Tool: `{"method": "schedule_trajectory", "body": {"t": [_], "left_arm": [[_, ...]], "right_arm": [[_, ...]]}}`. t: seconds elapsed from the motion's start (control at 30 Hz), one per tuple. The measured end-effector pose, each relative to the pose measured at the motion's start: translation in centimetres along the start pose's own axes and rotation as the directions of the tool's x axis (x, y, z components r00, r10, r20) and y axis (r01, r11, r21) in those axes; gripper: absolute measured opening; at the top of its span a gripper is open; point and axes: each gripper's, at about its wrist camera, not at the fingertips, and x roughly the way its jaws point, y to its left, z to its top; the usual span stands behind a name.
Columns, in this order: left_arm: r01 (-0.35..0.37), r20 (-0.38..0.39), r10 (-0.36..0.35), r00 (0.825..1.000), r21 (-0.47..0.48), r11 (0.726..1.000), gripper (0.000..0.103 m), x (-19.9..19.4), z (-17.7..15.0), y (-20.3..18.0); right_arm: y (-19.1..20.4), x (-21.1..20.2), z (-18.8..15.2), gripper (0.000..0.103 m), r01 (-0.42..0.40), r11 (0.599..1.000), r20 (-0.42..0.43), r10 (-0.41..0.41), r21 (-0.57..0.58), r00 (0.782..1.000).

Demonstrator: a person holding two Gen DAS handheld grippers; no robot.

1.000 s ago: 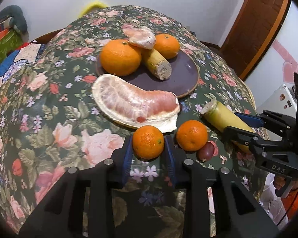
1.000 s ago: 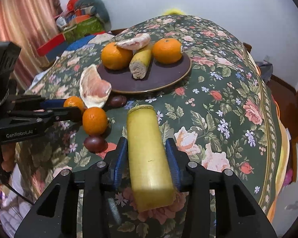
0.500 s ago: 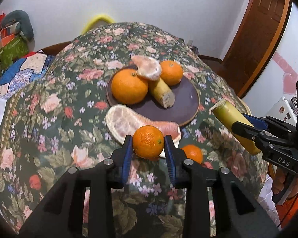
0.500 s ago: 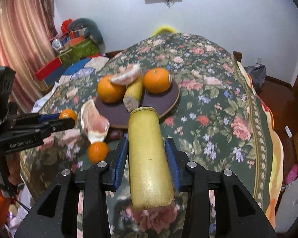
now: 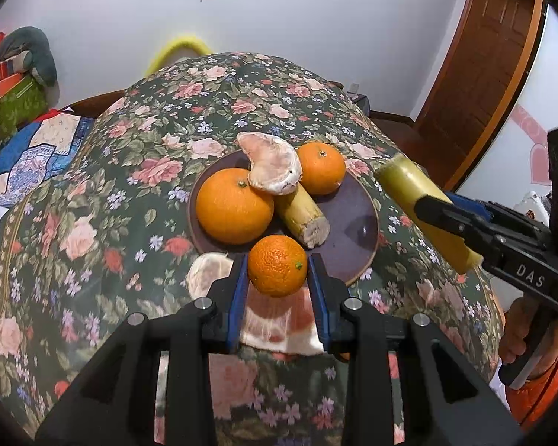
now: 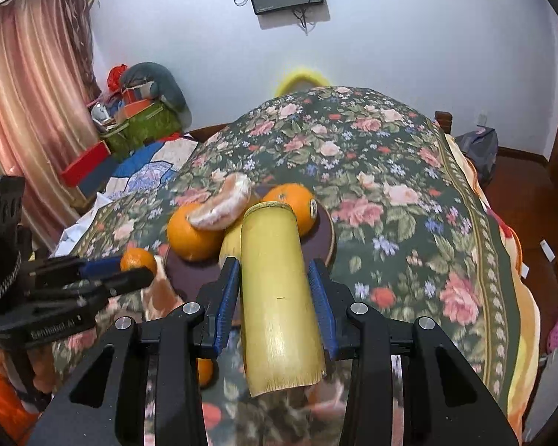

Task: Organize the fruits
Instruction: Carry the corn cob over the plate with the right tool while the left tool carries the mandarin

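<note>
Gripping dimpled round tangerine (image 5: 277, 264), smooth cylindrical cane (image 6: 279, 290)

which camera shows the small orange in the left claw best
The left wrist view: the small orange sits centred, sharp, between the left claw pads. The right wrist view shows it only small, at the edge, partly hidden.

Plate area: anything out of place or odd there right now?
One thing: a peeled pomelo segment sits perched across the large orange and the cane piece on the plate, not flat, so it could slip. A bigger pomelo piece lies off the plate on the tablecloth.
</note>
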Motion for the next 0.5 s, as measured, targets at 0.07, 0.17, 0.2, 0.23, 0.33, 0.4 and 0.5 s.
{"method": "schedule_trajectory", "body": {"t": [0.07,0.17,0.2,0.23,0.33,0.4,0.5], "left_arm": [[0.0,-0.004,0.0,1.0,0.006,1.0,0.032,0.7,0.4,0.0],[-0.003,-0.009,0.003,1.0,0.014,1.0,0.032,1.7,0.8,-0.1],[-0.004,-0.01,0.004,1.0,0.017,1.0,0.032,2.0,0.9,-0.1],[-0.004,-0.011,0.004,1.0,0.019,1.0,0.032,2.2,1.0,-0.2],[0.0,-0.017,0.001,1.0,0.023,1.0,0.032,3.2,1.4,-0.2],[-0.002,-0.022,0.003,1.0,0.029,1.0,0.032,3.8,1.6,-0.2],[-0.004,-0.032,0.005,0.999,0.03,1.0,0.032,4.6,1.5,-0.2]], "right_arm": [[0.1,0.7,0.7,0.035,-0.003,1.0,0.003,0.003,-0.008,1.0],[0.2,1.8,1.5,0.035,-0.005,1.0,0.0,0.005,-0.023,1.0],[0.2,2.1,1.6,0.035,-0.006,1.0,-0.002,0.006,-0.028,1.0],[0.3,2.6,1.8,0.035,-0.005,0.999,-0.006,0.005,-0.033,1.0],[0.5,4.0,2.1,0.035,-0.003,0.999,-0.018,0.002,-0.046,1.0],[0.5,4.8,2.3,0.035,-0.005,0.999,-0.026,0.004,-0.048,1.0],[0.7,6.0,2.5,0.035,-0.004,0.998,-0.038,0.002,-0.057,0.999]]}}
